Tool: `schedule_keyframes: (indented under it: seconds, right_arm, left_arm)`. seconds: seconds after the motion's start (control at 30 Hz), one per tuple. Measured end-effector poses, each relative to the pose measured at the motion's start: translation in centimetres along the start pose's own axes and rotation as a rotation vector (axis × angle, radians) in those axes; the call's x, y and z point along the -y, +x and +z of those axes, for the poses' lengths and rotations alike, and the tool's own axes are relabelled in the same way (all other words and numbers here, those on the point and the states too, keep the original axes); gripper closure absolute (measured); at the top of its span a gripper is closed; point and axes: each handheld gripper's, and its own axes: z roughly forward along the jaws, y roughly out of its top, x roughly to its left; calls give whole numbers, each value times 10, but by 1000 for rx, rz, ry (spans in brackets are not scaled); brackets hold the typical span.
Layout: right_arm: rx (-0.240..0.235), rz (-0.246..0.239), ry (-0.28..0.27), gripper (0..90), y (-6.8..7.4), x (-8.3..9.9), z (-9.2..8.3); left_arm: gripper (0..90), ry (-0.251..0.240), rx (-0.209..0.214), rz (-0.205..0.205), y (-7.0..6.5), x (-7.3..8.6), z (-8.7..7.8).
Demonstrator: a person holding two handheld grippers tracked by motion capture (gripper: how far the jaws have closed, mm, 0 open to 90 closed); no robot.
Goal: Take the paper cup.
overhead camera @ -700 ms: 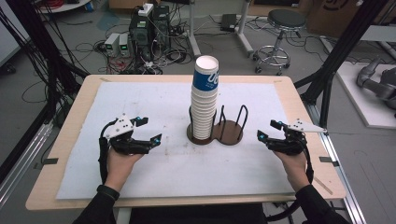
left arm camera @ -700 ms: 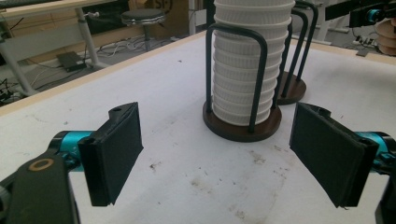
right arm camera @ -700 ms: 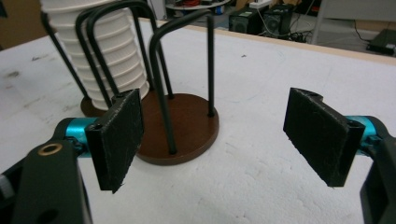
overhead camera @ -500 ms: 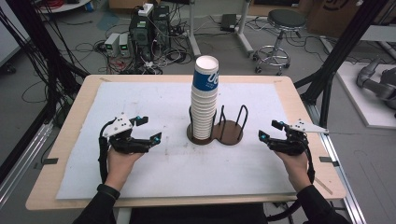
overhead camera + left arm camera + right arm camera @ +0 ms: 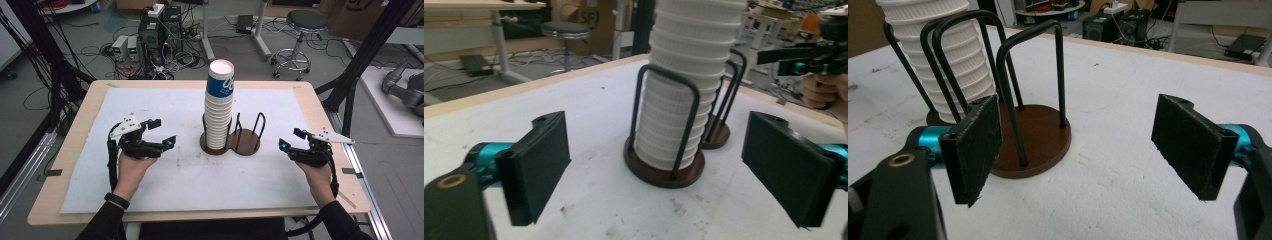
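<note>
cup stack (image 5: 219,107) upright in left ring of holder (image 5: 234,142), mid-table. left gripper (image 5: 161,133) near, jaws wide, empty. right gripper (image 5: 288,139) well apart, jaws apparently wide too, empty, facing vacant ring.

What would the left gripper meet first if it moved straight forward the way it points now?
Probably the stack of paper cups in its wire holder: it sits between the open jaws of the left gripper, with bare table before it. Depth is hard to judge.
</note>
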Motion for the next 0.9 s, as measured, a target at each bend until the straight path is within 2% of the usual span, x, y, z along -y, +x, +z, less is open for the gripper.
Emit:
schedule_keyframes:
  seconds: [0.07, 0.1, 0.27, 0.43, 0.5, 0.57, 0.63, 0.73, 0.8, 0.83, 0.9]
  right_arm:
    - [-2, -1, 0, 208, 0, 0, 1]
    - [-2, -1, -4, 208, 0, -1, 1]
    - [-5, 0, -6, 203, 0, -1, 3]
    - [-10, -12, 0, 203, 3, -2, 5]
    - [-8, -13, -3, 197, 3, -3, 5]
    - [-8, -12, -4, 197, 3, -3, 5]
    - [-12, -4, -4, 196, 2, -3, 5]
    - [-9, -8, -5, 197, 2, -3, 5]
    - [-11, -13, -4, 197, 2, -2, 5]
    - [-12, -9, -4, 197, 2, -3, 5]
    - [-12, -5, -4, 197, 2, -2, 5]
  left_arm:
    - [86, 11, 19, 31, -3, -8, 2]
    - [75, 1, 33, 51, -6, -15, 4]
    - [72, -23, 59, 61, -9, -27, 12]
    - [68, -8, 120, 96, -11, -44, 36]
    - [68, -6, 127, 106, -12, -48, 44]
    - [68, -1, 135, 105, -13, -49, 48]
    - [68, -4, 146, 85, -13, -53, 59]
    - [68, -4, 140, 68, -14, -57, 66]
    - [78, 13, 152, 49, -15, -63, 77]
    - [82, 19, 168, 47, -15, -65, 82]
    - [82, 25, 169, 54, -16, -66, 86]
